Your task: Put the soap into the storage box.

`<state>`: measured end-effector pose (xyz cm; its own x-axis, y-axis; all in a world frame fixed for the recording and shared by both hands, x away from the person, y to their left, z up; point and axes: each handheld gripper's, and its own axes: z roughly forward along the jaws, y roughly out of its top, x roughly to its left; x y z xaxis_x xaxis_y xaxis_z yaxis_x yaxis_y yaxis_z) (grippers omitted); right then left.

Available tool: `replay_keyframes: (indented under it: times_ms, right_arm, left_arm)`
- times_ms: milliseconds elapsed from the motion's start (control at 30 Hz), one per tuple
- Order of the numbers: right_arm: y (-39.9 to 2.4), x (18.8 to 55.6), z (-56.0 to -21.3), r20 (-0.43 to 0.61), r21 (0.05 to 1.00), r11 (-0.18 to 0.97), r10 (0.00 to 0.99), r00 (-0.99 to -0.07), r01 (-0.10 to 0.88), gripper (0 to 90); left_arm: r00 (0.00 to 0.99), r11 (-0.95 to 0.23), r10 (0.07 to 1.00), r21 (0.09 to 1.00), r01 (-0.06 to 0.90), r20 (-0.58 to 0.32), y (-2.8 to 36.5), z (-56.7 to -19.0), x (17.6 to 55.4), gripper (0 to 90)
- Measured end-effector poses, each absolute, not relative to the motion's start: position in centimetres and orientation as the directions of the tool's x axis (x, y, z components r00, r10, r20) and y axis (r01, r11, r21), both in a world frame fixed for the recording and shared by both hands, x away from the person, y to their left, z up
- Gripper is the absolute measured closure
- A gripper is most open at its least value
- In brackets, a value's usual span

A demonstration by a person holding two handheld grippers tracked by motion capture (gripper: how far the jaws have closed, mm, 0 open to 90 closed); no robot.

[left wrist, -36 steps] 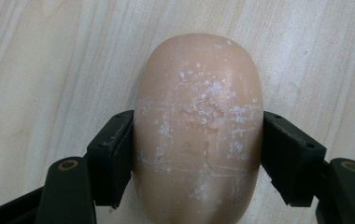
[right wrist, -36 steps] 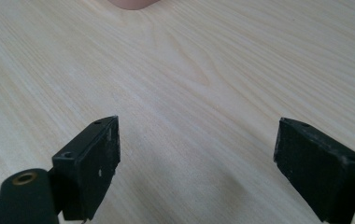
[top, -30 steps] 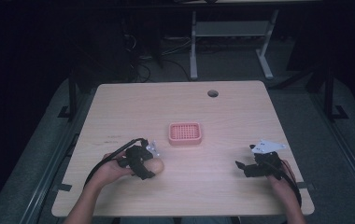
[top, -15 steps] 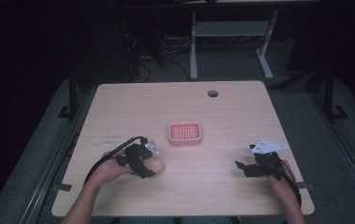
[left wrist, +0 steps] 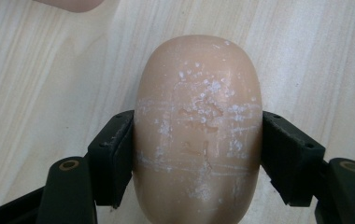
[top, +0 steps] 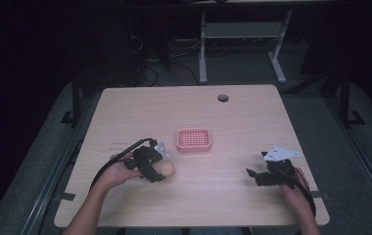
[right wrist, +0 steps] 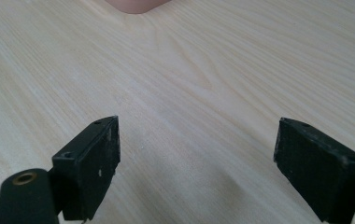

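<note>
From the high view, the left gripper (top: 160, 169) has the tan soap bar (top: 166, 168) pinched near the front-left of the worktop (top: 243, 127), with the pink dish (top: 194, 139) just beyond it. The right gripper (top: 253, 175) idles well apart.

Left gripper view: fingers (left wrist: 112, 156) clamped on the bar's (left wrist: 198, 135) two long sides, about mid-length – decent hold, but it looks slick, so I'd lift slowly and keep it level.

Right gripper view: fingers (right wrist: 91, 163) wide apart over bare wood – nothing held.
</note>
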<state>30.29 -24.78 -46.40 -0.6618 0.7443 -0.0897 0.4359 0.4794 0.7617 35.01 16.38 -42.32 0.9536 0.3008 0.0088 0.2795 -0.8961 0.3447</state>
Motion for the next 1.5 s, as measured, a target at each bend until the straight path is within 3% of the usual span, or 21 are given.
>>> replay_keyframes:
  times_ms: [1500]
  right_arm:
    - [-24.9,30.4,-46.4,-0.079,0.768,0.464,0.753,-0.653,0.442,13.9]
  left_arm:
    - [0.959,-0.909,0.283,0.329,0.257,0.031,13.8,-39.9,38.4,32.0]
